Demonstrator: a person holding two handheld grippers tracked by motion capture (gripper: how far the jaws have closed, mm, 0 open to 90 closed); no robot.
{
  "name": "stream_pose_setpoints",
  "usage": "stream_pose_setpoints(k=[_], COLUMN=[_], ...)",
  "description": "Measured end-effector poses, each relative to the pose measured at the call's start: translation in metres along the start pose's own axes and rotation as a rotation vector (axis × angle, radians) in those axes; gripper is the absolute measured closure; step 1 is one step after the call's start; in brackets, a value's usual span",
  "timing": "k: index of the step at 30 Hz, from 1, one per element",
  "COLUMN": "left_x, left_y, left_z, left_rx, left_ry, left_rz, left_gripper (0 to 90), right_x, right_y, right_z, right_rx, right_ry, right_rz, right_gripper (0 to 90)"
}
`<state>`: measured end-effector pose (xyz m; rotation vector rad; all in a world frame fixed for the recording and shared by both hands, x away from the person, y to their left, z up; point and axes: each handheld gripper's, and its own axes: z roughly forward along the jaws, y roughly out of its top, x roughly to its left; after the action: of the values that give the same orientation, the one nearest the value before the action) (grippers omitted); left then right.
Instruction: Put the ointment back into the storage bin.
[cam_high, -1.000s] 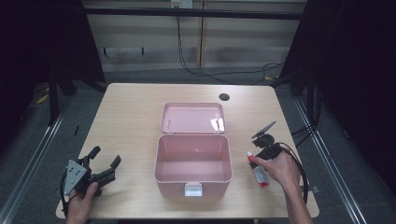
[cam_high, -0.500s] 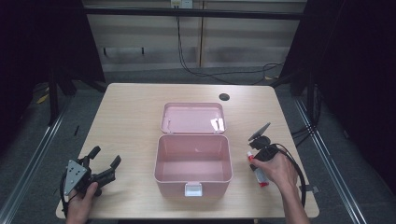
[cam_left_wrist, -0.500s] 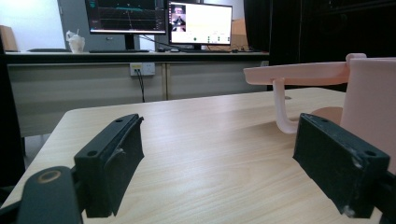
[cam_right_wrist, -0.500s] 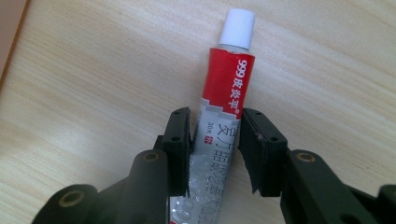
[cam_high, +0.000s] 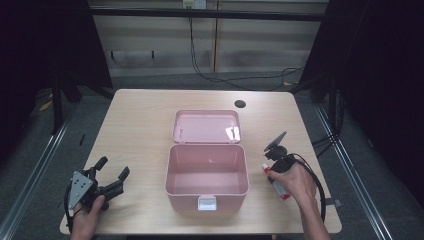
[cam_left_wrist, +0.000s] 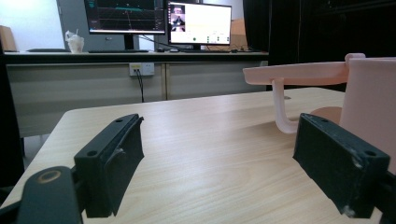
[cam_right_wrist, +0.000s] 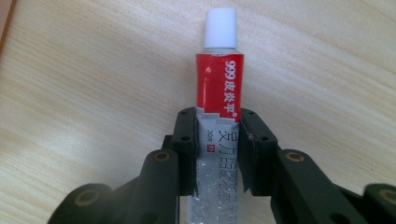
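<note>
Tube (cam_right_wrist: 219, 93), red and silver with white cap, flat on the table (cam_high: 140, 130) just right of the open pink box (cam_high: 207, 172). Pinched at its silver lower half between the jaws of the right gripper (cam_right_wrist: 217, 154), cap pointing away from the hand. Probably best to lift straight up first, then carry left over the box wall before lowering; soft body, so no extra squeeze. Left gripper (cam_left_wrist: 233, 158) resting low at the table's left front, jaws spread wide, nothing between them, well apart from the box.
</note>
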<state>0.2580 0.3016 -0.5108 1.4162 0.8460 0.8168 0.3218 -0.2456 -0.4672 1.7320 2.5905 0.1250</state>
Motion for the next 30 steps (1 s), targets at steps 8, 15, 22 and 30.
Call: stream_pose_setpoints(k=[8,15,22,30], left_x=[0.0,0.0,0.0,0.0], left_y=[0.0,0.0,0.0,0.0], left_z=[0.0,0.0,0.0,0.0], left_rx=[0.001,0.001,0.001,-0.001], left_ry=[-0.001,-0.001,-0.001,-0.001], left_rz=[0.002,0.001,0.002,-0.004], left_gripper=[15.6,15.6,15.6,15.6], right_x=[-0.001,-0.001,-0.002,-0.004], right_y=[0.0,-0.003,-0.004,-0.008], right_z=[0.0,-0.001,-0.005,-0.012], right_rx=[-0.001,-0.013,-0.013,-0.05], right_ry=[0.005,0.048,0.082,0.107], right_rz=[-0.004,-0.029,-0.05,-0.071], right_gripper=[71.2,71.3,71.2,71.3])
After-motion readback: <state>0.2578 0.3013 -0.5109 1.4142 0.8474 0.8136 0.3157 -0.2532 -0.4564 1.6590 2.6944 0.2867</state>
